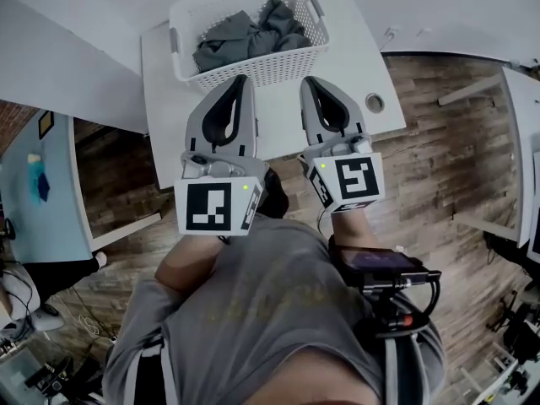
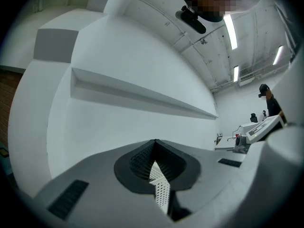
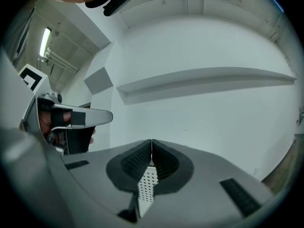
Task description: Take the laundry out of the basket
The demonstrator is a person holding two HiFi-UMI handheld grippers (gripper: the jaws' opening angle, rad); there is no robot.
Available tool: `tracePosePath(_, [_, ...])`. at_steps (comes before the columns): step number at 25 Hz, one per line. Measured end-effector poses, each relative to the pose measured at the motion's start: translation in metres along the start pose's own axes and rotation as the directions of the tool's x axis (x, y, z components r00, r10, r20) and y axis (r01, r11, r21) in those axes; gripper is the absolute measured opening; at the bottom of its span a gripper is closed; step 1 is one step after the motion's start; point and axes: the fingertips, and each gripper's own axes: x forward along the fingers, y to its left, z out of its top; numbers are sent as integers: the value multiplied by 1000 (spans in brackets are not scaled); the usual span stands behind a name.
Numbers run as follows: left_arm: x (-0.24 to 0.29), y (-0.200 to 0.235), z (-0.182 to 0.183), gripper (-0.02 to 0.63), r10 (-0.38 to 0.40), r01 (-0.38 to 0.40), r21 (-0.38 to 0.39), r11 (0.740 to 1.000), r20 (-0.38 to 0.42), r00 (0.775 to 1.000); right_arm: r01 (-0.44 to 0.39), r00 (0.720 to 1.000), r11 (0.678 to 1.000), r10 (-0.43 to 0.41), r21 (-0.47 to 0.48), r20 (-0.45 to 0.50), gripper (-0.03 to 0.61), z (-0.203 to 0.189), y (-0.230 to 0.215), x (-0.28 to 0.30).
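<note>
Fingers (image 1: 250, 121) on the left gripper (image 1: 240, 78) and right gripper (image 1: 307, 80) sit clenched and empty, with all the laundry (image 1: 253, 36) in the basket (image 1: 278, 67) just ahead.

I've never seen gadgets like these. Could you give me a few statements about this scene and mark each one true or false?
1. The laundry basket stands on a white table. True.
2. The basket is empty. False: dark grey clothes lie piled inside it.
3. The left gripper has its jaws together with nothing between them. True.
4. The right gripper is lifting a garment. False: its jaws are shut and empty, and no garment hangs from it.
5. The floor is carpeted. False: it is a wooden floor of planks.
</note>
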Motion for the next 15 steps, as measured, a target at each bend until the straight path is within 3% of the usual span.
tracePosePath(8, [61, 36, 0, 8, -2, 3, -22, 1000, 30, 1000, 8, 1000, 1000, -8, -25, 3, 8, 7, -28, 61])
tracePosePath(15, [86, 47, 10, 8, 25, -23, -31, 999, 62, 998, 2, 1000, 998, -1, -55, 9, 8, 21, -45, 76])
